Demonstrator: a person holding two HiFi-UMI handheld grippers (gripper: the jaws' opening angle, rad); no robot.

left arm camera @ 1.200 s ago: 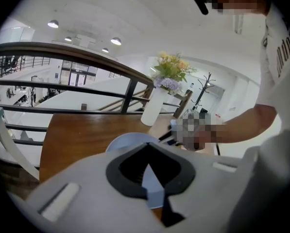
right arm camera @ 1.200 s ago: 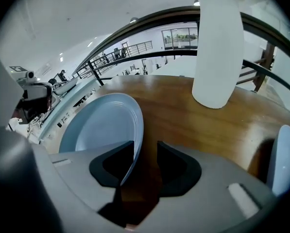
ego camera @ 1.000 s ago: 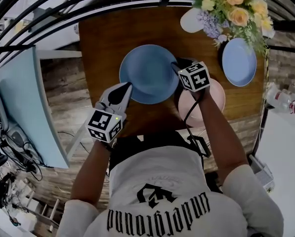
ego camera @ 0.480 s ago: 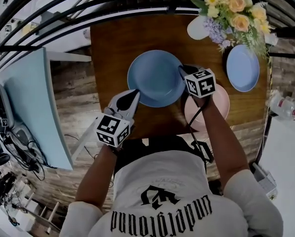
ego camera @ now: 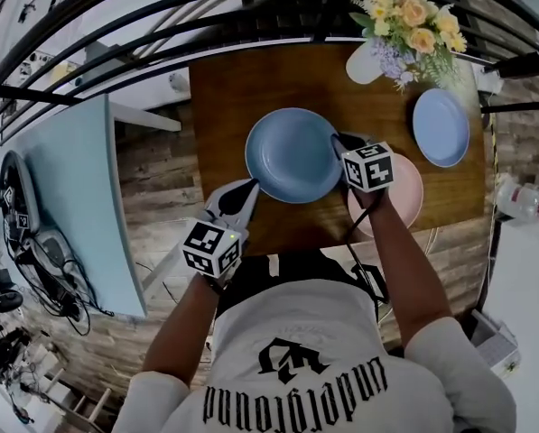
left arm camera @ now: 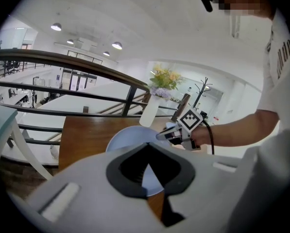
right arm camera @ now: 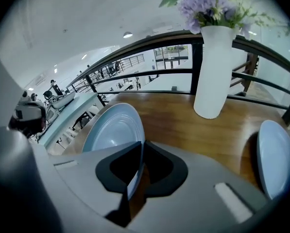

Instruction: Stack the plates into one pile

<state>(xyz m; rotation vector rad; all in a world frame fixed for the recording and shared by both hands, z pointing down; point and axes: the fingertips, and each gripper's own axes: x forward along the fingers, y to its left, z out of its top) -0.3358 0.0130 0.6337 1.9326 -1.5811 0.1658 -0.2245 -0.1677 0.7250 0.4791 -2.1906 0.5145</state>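
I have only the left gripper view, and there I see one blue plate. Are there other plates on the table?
Observer: Yes. A pink plate lies close beside the large blue plate, on its right in the head view.
Operator: Any more?
Observer: A small blue plate lies right of the vase.
Operator: Does the right tool hold the large one?
Observer: Yes. The right tool has just been closing, and its jaws pinch that plate's rim.
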